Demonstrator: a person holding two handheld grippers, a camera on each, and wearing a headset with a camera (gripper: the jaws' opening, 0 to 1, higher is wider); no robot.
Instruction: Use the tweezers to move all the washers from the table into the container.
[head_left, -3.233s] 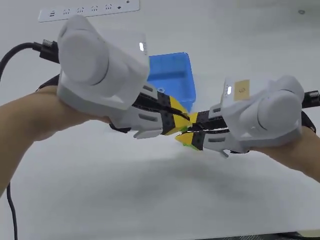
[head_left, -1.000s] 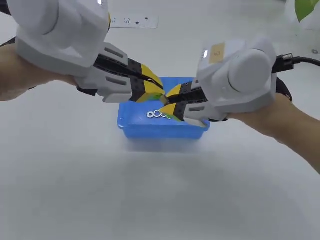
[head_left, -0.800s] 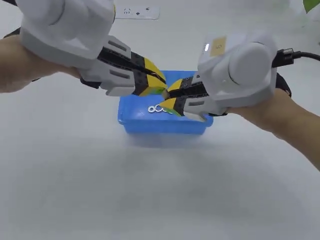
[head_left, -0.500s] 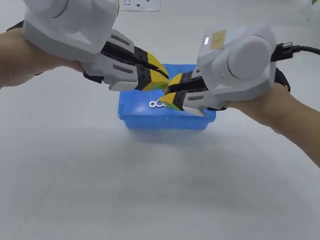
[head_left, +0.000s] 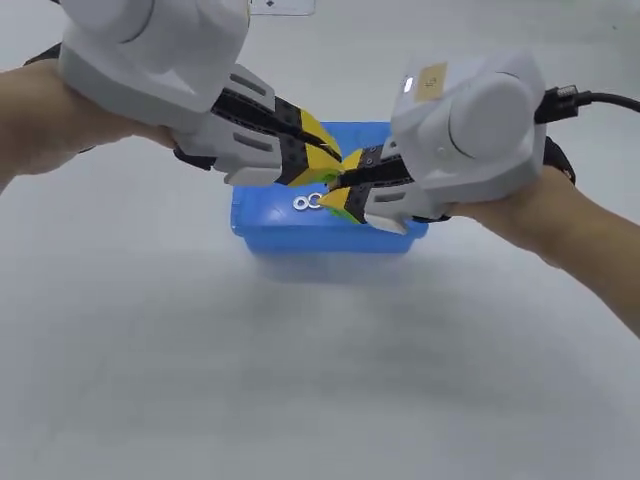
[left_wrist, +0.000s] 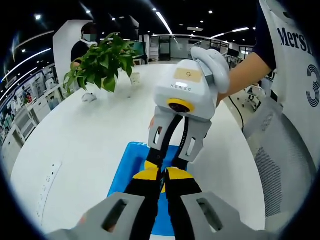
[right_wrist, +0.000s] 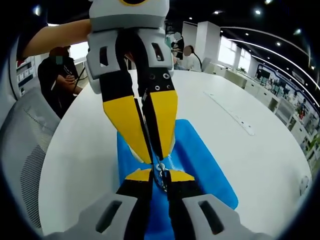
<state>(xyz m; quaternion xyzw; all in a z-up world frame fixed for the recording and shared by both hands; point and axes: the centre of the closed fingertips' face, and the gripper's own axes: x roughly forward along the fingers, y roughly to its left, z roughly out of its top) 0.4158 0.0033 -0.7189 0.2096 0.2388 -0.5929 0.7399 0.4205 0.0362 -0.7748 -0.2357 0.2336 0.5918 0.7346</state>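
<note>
- Holding the tweezers (right_wrist: 158, 166) edge-on, the left gripper (head_left: 322, 160) has its yellow-tipped jaws closed flat on the blades.
- Tweezers state: the blades are pressed almost together, with only a hairline gap. In the right gripper view a small bright ring sits at the tip. It is probably a washer, but it is too small to confirm.
- The right gripper (head_left: 345, 198) meets the left tip to tip, its jaws drawn in on either side of the tweezers' working end. Judged from this, it supplies the squeeze on the blades.
- Washers (head_left: 308, 203): a few lie touching in a short row on the container floor, near the front wall and just below the tips.
- Appearance: small, flat, silver rings with a round bore and a bright metallic finish.
- Expected handling: light, rigid and slick, and too thin to lift by the flat face. Pinch across the band with one blade through the bore, or grip the outer edge. Keep the pressure steady, because a polished ring is likely to skate or flick free.
- Container (head_left: 300, 238): blue, shallow, rectangular and open-topped, standing on the white table (head_left: 300, 380). Both gripper tips hang over its interior.
</note>
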